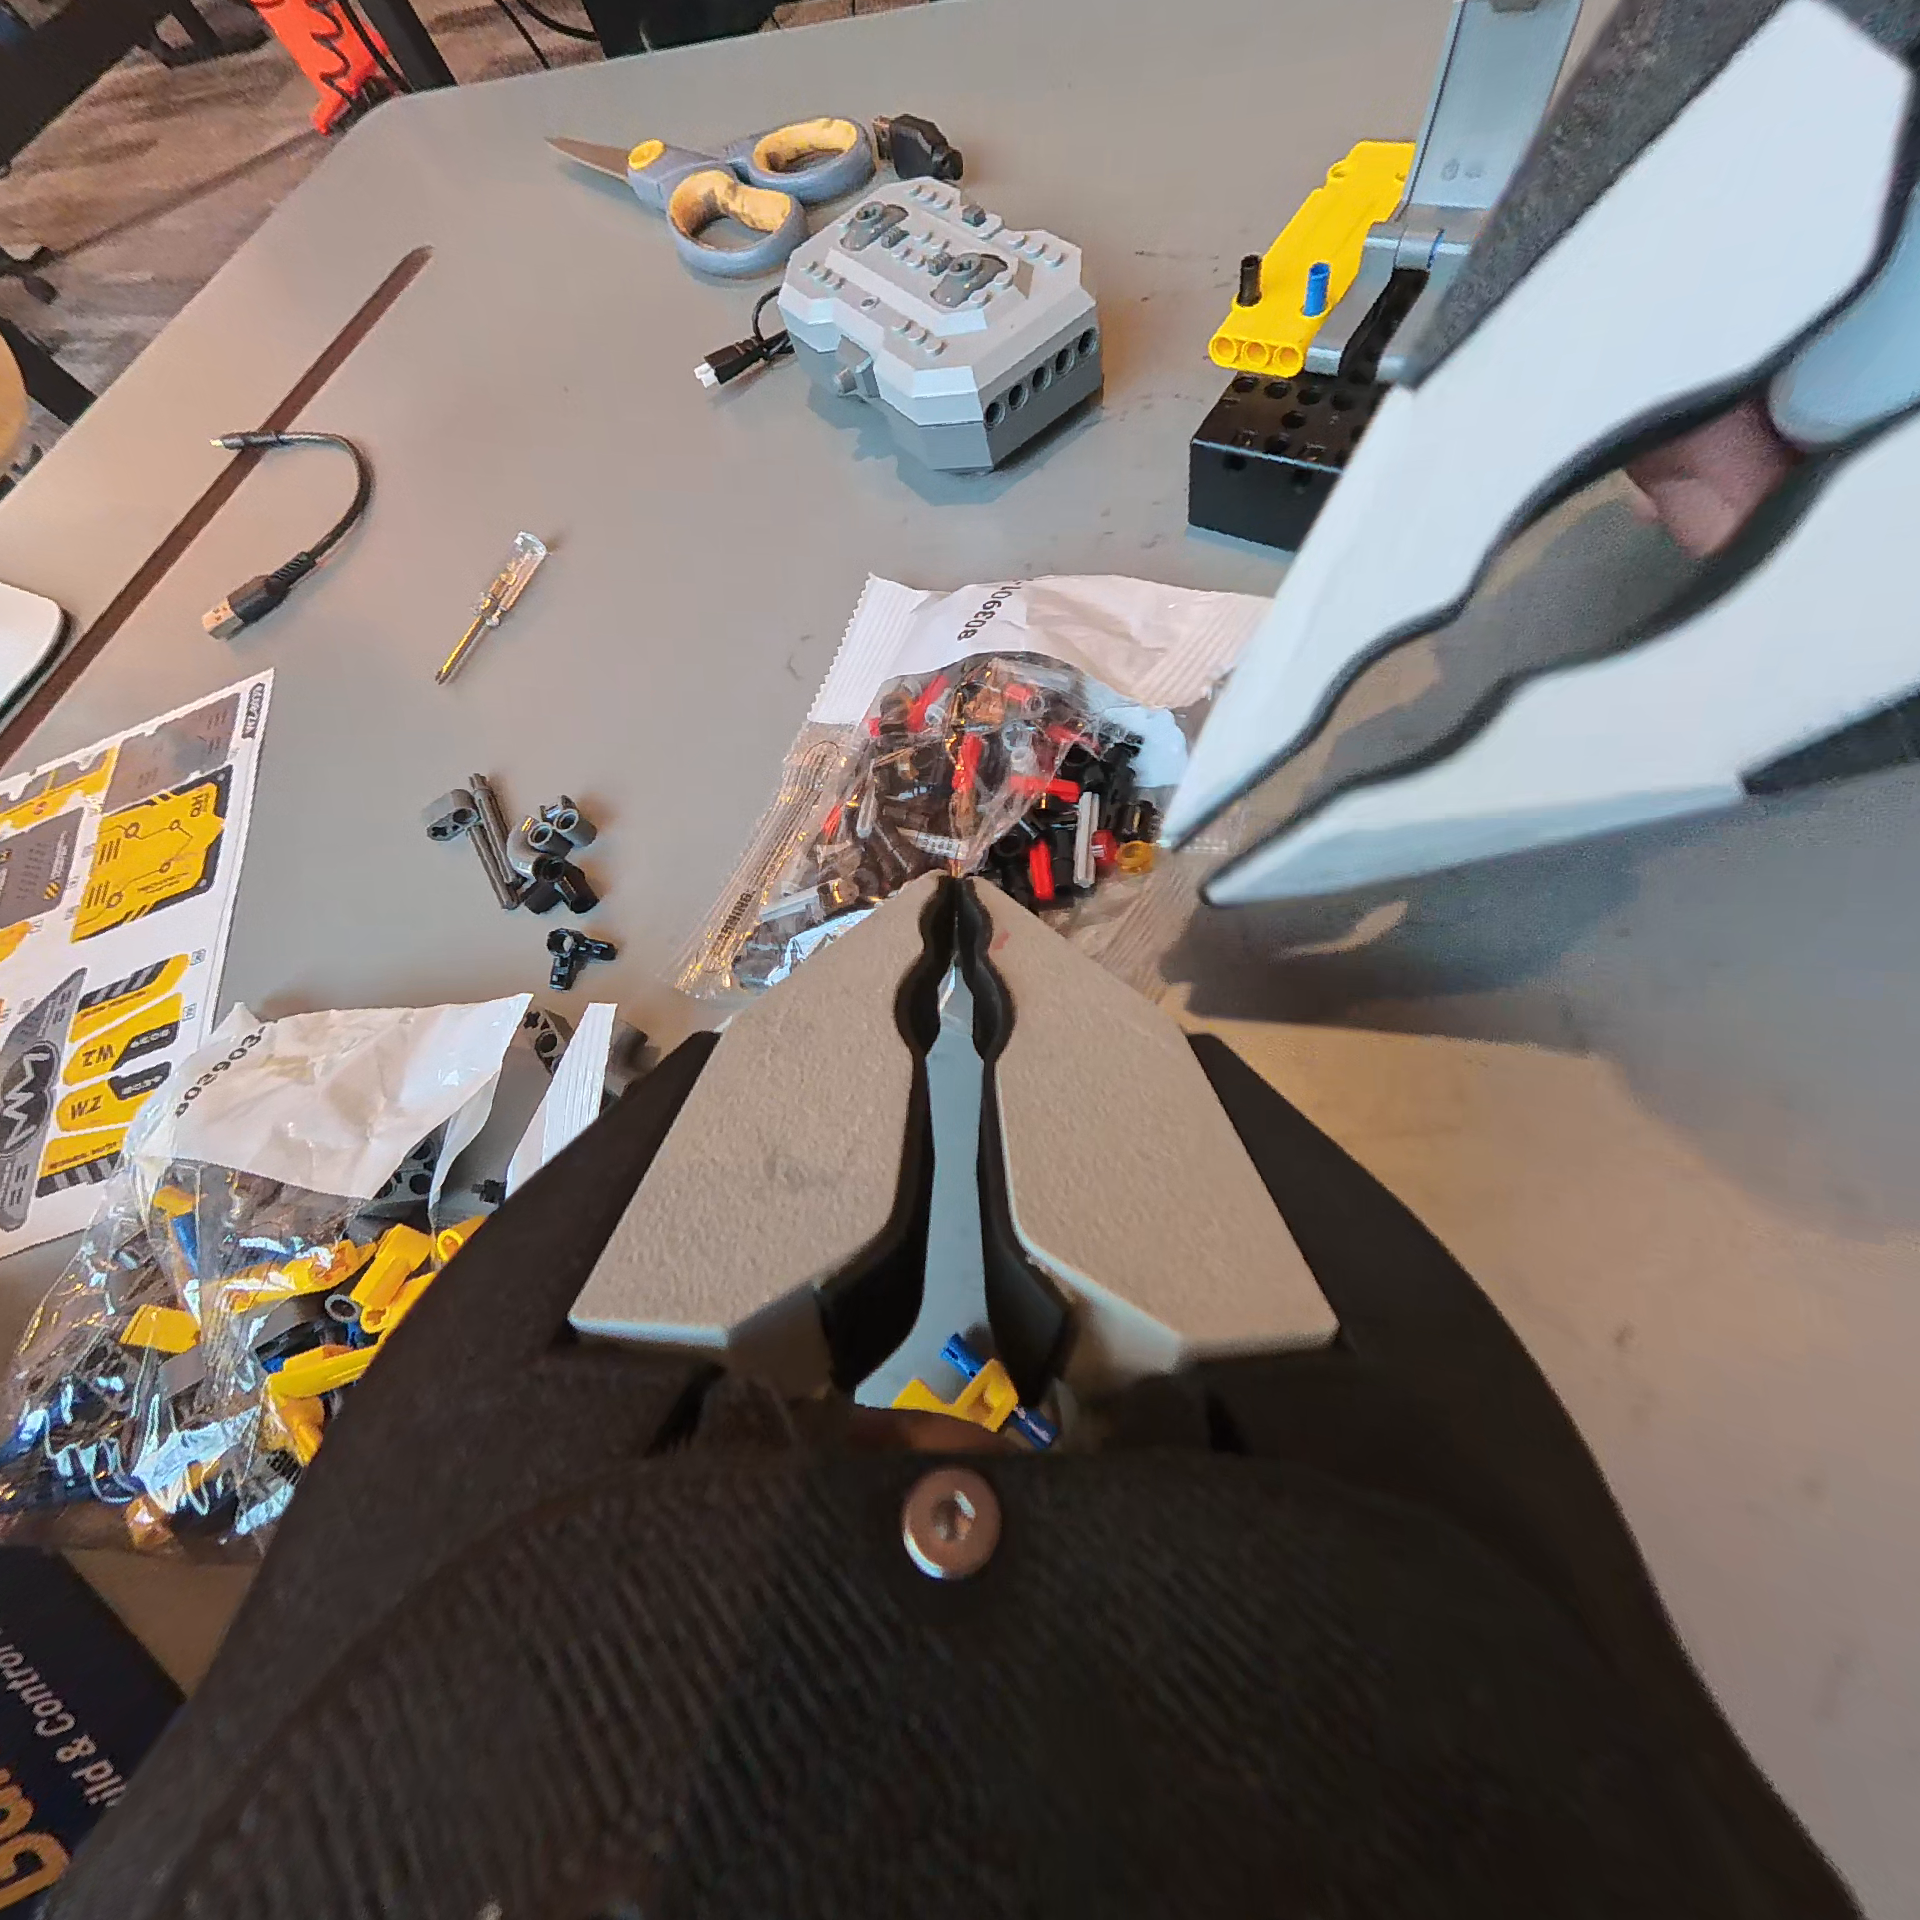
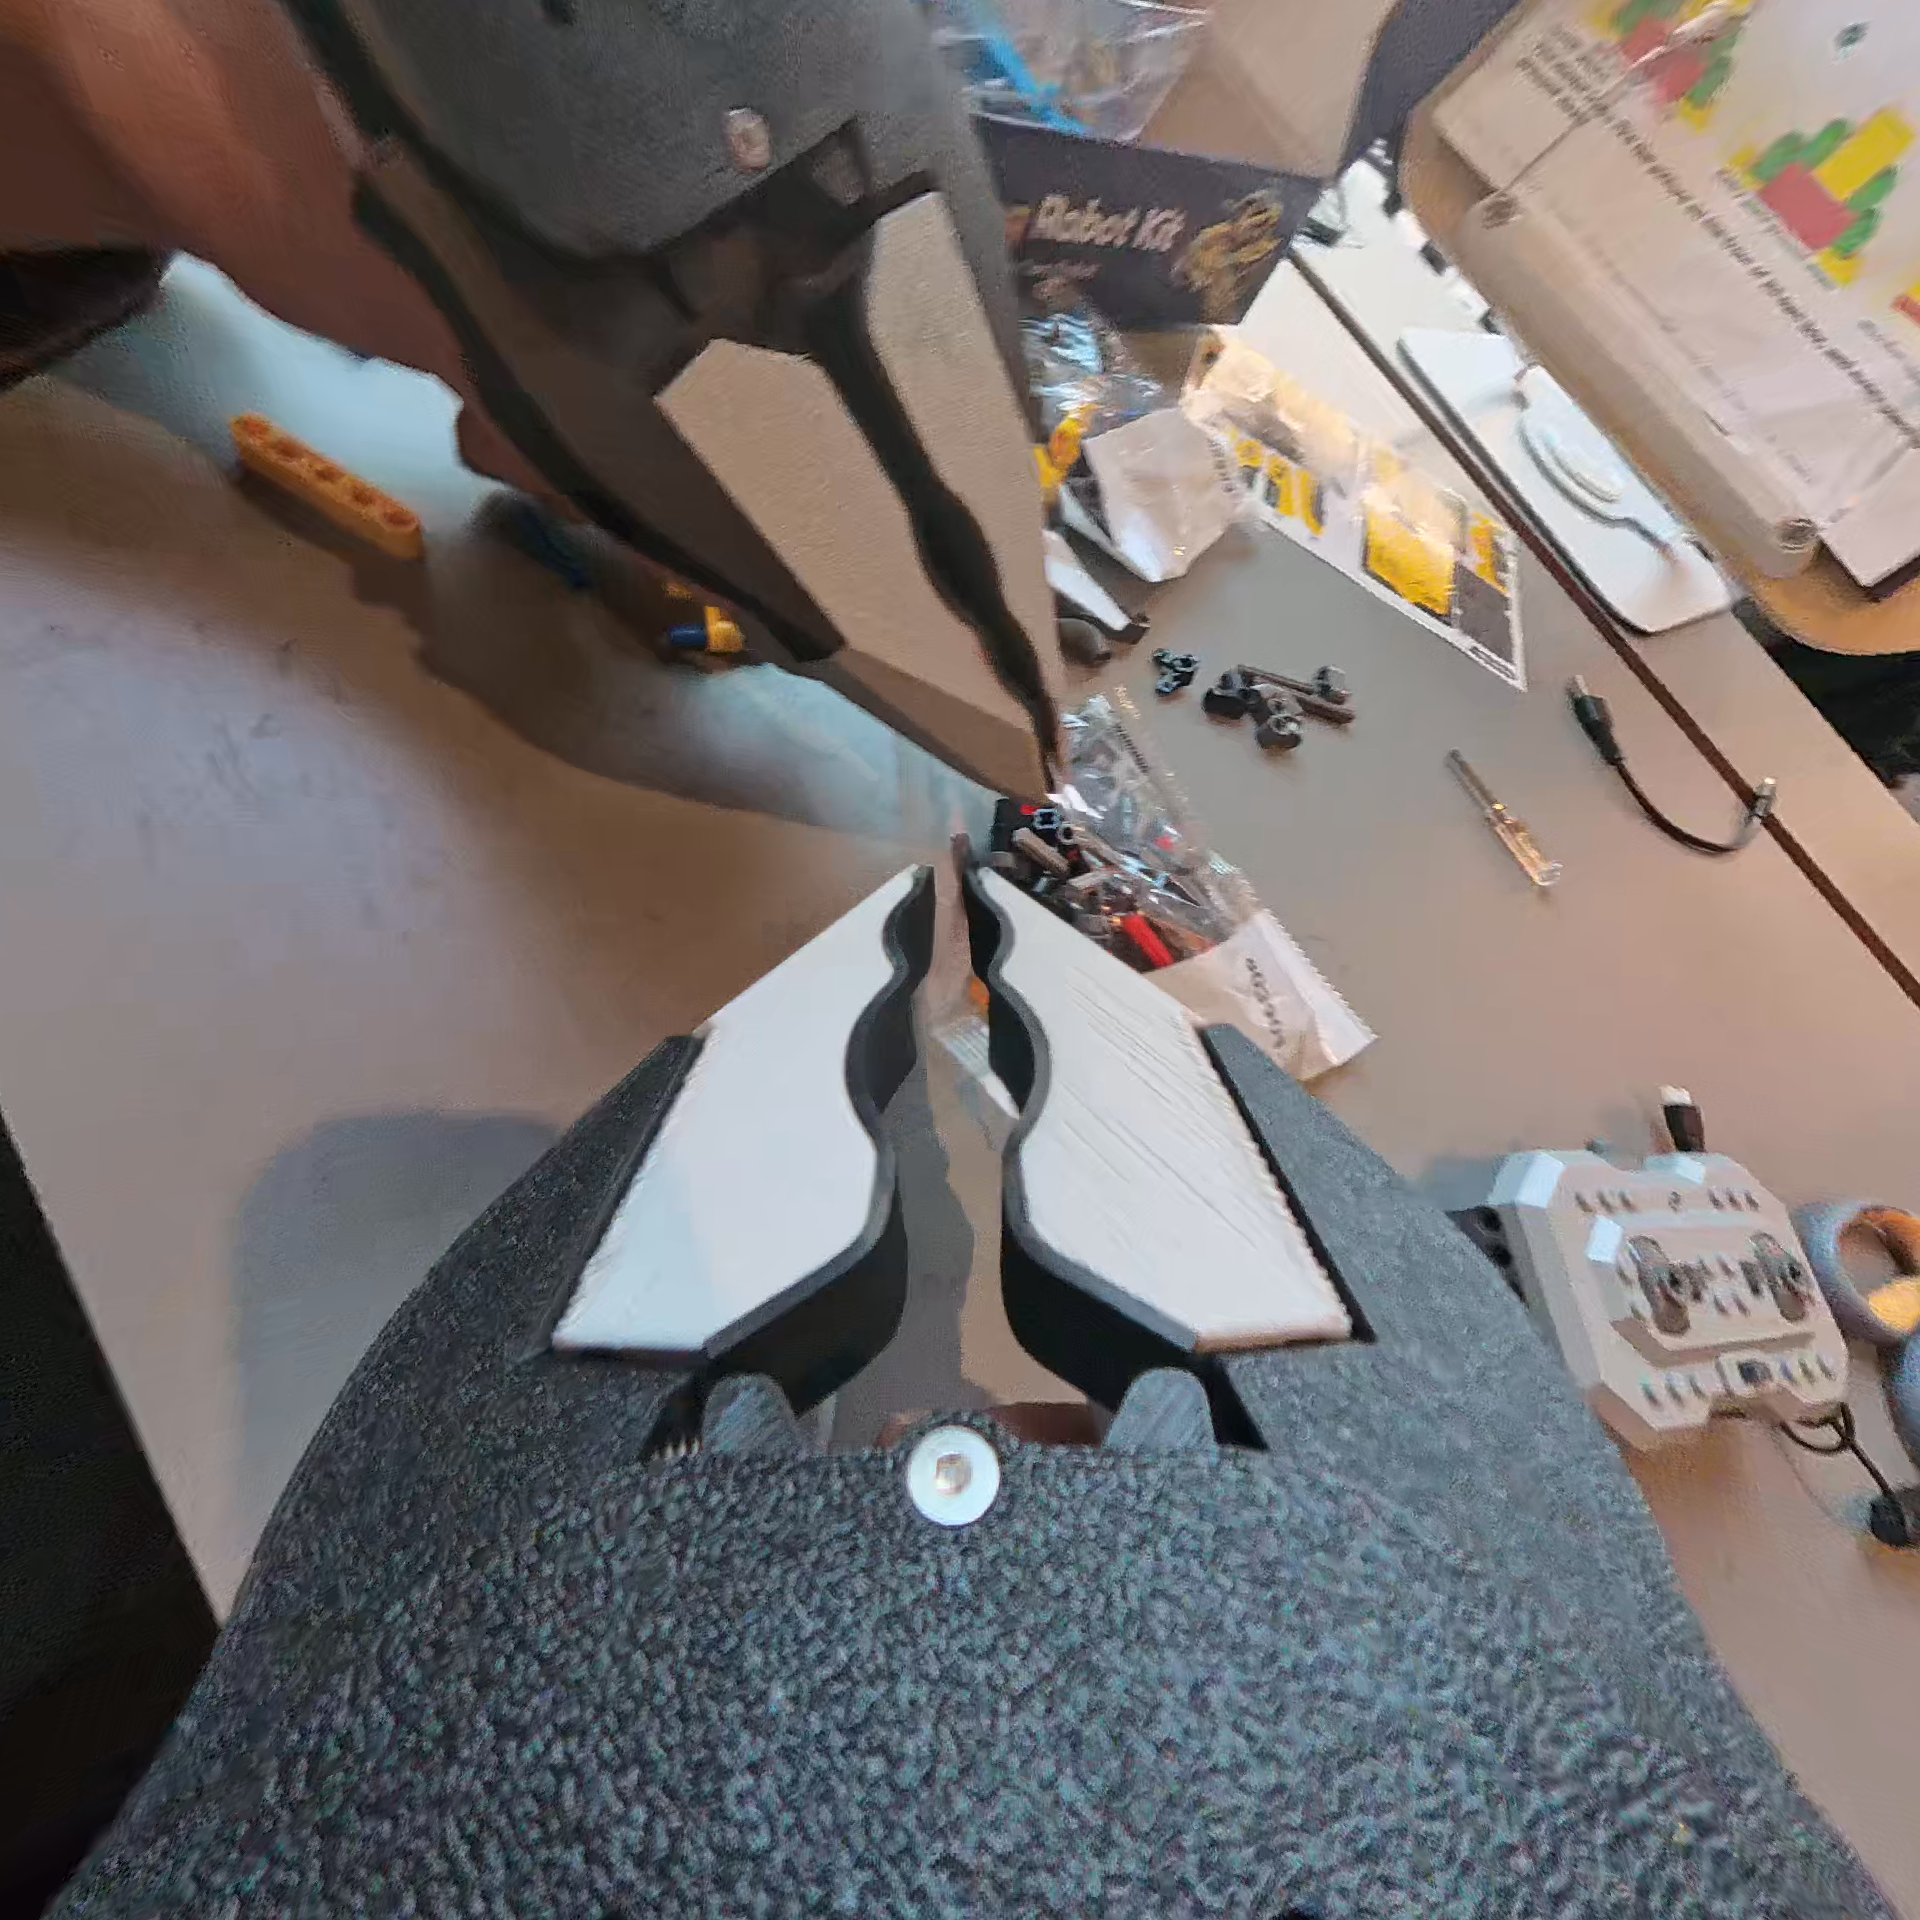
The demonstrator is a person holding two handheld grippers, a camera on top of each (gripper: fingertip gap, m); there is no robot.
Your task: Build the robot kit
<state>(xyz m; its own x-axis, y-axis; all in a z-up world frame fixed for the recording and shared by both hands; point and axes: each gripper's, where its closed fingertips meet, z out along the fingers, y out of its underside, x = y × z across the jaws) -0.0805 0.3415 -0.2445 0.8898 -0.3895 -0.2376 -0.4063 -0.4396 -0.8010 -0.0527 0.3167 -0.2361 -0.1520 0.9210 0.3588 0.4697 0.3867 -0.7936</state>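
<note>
Plastic bag [image 1: 966,790] of small pins lying under both grippers.
Left gripper [image 1: 954,894] pinching it shut; right gripper [image 2: 948,883] hovering slightly open, empty.

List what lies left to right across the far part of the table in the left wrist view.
USB cable → screwdriver → scissors → grey battery box → yellow beam.
</note>
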